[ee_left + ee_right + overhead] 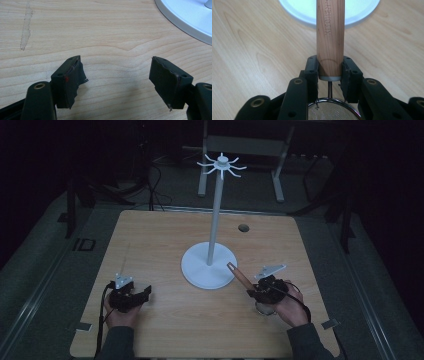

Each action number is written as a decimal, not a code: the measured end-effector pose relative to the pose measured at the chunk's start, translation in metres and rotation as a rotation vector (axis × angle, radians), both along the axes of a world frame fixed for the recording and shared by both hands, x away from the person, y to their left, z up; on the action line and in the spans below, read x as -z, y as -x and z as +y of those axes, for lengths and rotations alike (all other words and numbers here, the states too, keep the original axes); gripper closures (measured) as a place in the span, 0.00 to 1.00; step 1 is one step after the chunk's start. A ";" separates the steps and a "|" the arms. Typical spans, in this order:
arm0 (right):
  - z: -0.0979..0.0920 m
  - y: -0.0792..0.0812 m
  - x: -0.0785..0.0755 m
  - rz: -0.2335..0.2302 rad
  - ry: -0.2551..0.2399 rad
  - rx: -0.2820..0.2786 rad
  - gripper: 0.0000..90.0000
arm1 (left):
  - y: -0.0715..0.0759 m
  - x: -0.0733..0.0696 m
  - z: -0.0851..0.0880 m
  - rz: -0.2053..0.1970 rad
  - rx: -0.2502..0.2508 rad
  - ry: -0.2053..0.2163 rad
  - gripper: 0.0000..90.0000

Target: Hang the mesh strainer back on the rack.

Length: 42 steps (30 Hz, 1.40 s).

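A white stand (208, 265) with a round base, a tall pole and hooks at the top (221, 166) sits mid-table. My right gripper (261, 292) is shut on the wooden handle (330, 37) of a small mesh strainer (332, 110). The handle points up and left toward the stand's base (359, 12), and the mesh bowl sits under the gripper, close to the hand. My left gripper (131, 296) rests low at the table's front left, open, its jaws wide apart over bare wood with nothing between the pads (71, 80).
The wooden table (150, 240) has a round cable hole (243, 227) at the back right. A pale scuff mark (26, 27) runs along the wood ahead of my left gripper. A metal frame (240, 150) stands on the dark floor behind the table.
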State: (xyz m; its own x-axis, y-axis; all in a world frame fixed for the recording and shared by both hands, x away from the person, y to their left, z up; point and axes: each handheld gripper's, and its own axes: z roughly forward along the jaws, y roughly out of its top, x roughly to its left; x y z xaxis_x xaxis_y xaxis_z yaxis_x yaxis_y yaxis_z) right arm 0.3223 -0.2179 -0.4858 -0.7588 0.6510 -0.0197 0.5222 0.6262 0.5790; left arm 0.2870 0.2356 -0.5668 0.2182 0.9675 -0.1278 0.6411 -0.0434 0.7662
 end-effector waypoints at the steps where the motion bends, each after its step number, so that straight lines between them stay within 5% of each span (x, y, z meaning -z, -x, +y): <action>1: 0.000 0.000 -0.001 -0.005 -0.006 0.002 0.78 | 0.000 0.000 0.000 0.000 0.000 -0.001 0.30; 42: -0.002 -0.007 -0.033 -0.156 -0.176 0.123 0.78 | 0.000 0.000 0.000 0.001 0.000 -0.002 0.30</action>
